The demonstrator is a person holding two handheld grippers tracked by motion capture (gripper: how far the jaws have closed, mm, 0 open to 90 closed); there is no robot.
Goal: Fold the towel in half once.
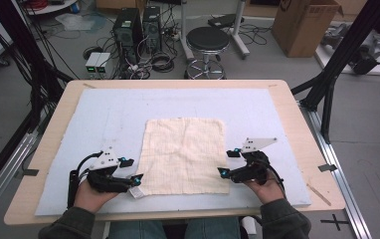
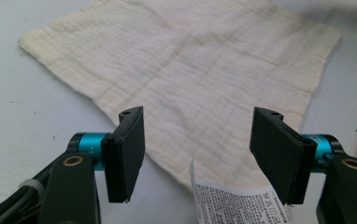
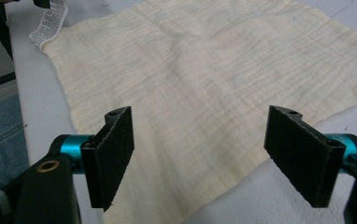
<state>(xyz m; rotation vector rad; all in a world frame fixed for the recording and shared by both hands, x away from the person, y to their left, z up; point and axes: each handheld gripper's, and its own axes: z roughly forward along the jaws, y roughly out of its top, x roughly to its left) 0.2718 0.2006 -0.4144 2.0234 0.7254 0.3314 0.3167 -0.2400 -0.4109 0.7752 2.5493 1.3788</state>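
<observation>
Working on a square cream cloth (image 1: pixel 184 155), lying spread flat on a pale blue mat (image 1: pixel 108 114) over a wooden table (image 1: pixel 297 129). Holding the left gripper (image 1: pixel 132 170) just off the cloth's near left corner, jaws standing wide apart and gripping nothing, with that corner and its printed white label (image 2: pixel 237 200) lying low between the pads. Holding the right gripper (image 1: pixel 228 162) at the cloth's near right corner, likewise released, pads apart above the hem and nothing pinched. Judging the step in hand as taking both near corners, probably for folding or lifting the cloth. Going about it well by lowering each pair of pads until straddling the very edge of the cloth, sliding one pad under the hem rather than pressing the fabric into the mat, and closing both sides together to avoid skewing the square. Catching the cloth itself on the left, not merely the loose label beside the corner. Keeping both grips level with each other to prevent bunching across the cloth's middle. Looking thin, soft and limp, the cloth showing a gauzy weave with a faint grid of crinkles and slightly wavy edges; the label looking stiffer, covered in small print; the pads being flat, matte black rectangles on teal collars; the mat appearing smooth and slightly cushioned
</observation>
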